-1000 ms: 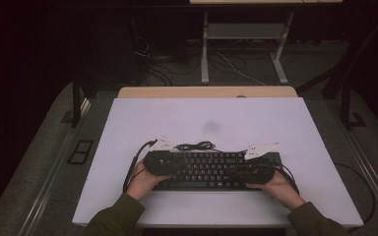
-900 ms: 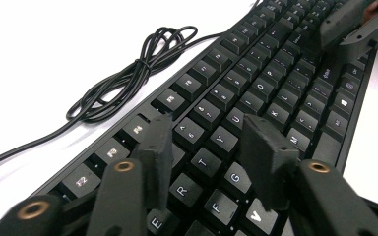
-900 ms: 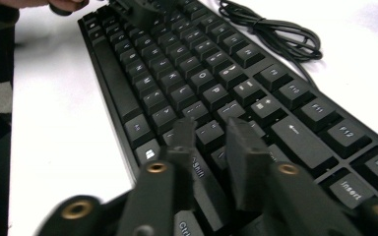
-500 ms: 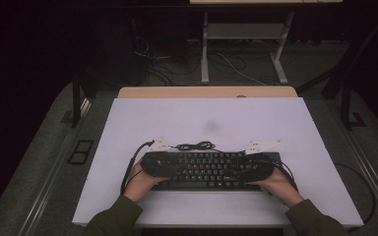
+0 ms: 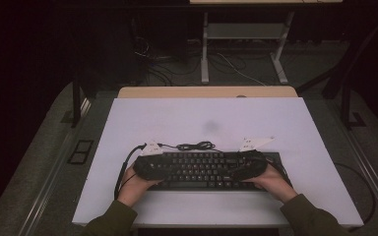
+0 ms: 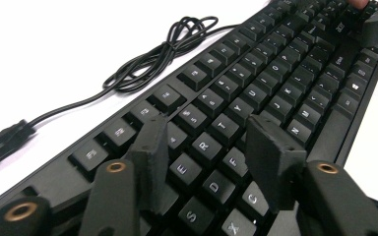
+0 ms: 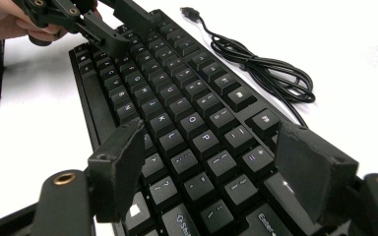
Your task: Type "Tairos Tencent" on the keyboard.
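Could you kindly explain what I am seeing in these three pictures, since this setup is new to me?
There is no robot here: a person sits at a white table and holds a handheld claw in each hand. The high view looks down from above that person; the left claw and right claw sit over the two ends of a black keyboard. The other two pictures come from small cameras riding on the claws, looking along their black jaws.

In the left claw view, the left claw hovers over the letter keys with the jaws apart. In the right claw view, the right claw is wide open over the keys near Enter. Both claws' jaws have just been opening and closing, and neither grips anything. The keyboard's cable lies bundled behind it, unplugged.
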`<state>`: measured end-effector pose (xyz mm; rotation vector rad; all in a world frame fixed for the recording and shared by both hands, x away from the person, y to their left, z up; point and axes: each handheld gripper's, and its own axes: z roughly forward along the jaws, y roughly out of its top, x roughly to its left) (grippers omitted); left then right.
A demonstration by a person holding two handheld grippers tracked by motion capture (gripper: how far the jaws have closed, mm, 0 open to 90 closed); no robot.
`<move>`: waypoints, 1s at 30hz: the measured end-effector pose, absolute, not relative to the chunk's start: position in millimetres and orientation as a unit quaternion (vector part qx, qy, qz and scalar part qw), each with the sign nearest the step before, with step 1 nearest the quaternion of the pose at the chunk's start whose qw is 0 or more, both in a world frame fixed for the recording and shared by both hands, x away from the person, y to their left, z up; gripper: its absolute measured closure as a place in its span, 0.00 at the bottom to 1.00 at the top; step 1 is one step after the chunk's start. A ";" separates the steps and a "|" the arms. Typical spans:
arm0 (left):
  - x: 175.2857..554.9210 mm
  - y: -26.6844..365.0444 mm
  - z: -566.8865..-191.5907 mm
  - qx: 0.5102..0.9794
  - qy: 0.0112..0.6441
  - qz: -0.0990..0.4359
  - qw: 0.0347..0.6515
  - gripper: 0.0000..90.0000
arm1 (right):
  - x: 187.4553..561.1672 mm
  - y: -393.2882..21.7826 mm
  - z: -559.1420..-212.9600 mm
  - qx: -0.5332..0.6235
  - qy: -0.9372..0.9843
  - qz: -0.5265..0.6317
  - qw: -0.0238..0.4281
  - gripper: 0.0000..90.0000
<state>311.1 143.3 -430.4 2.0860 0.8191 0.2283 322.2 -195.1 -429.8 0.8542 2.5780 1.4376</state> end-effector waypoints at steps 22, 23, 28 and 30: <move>308.7 156.0 -431.9 0.827 0.349 0.101 0.430 0.99 | 329.5 -177.4 -429.5 0.256 0.845 0.469 0.027 0.28; 309.4 155.8 -431.7 0.828 0.347 0.100 0.428 0.99 | 329.5 -177.5 -429.6 0.256 0.845 0.468 0.028 0.28; 311.1 153.2 -432.7 0.829 0.347 0.099 0.428 0.99 | 329.4 -177.3 -429.6 0.257 0.845 0.468 0.029 0.28; 311.9 152.1 -433.1 0.829 0.346 0.098 0.428 0.99 | 329.5 -177.0 -429.8 0.256 0.845 0.468 0.029 0.28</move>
